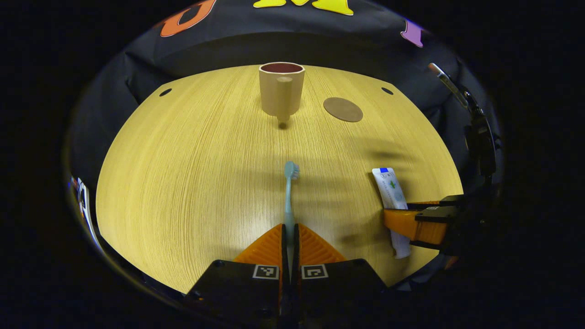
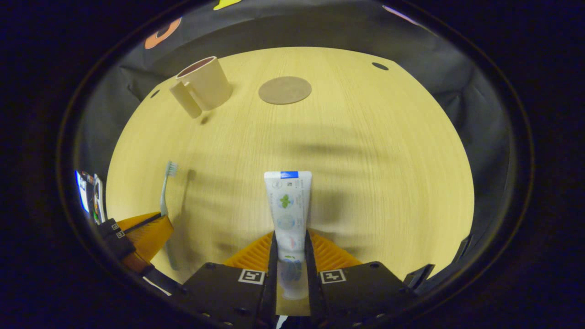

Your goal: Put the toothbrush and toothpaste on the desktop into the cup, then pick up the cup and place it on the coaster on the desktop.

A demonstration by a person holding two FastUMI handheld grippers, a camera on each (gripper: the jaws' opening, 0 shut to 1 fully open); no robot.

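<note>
The left tongs clamp the toothbrush handle; the right tongs clamp the toothpaste. Beyond, on the pale wood-grain bench, the cup stands beside the round coaster. Black cloth walls the booth.

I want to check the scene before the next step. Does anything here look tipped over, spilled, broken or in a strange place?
Nothing stands out. The cup stands upright on the table, the coaster lies flat beside it. The left gripper is shut on the toothbrush, the right gripper on the toothpaste. No spill or damage shows.
</note>
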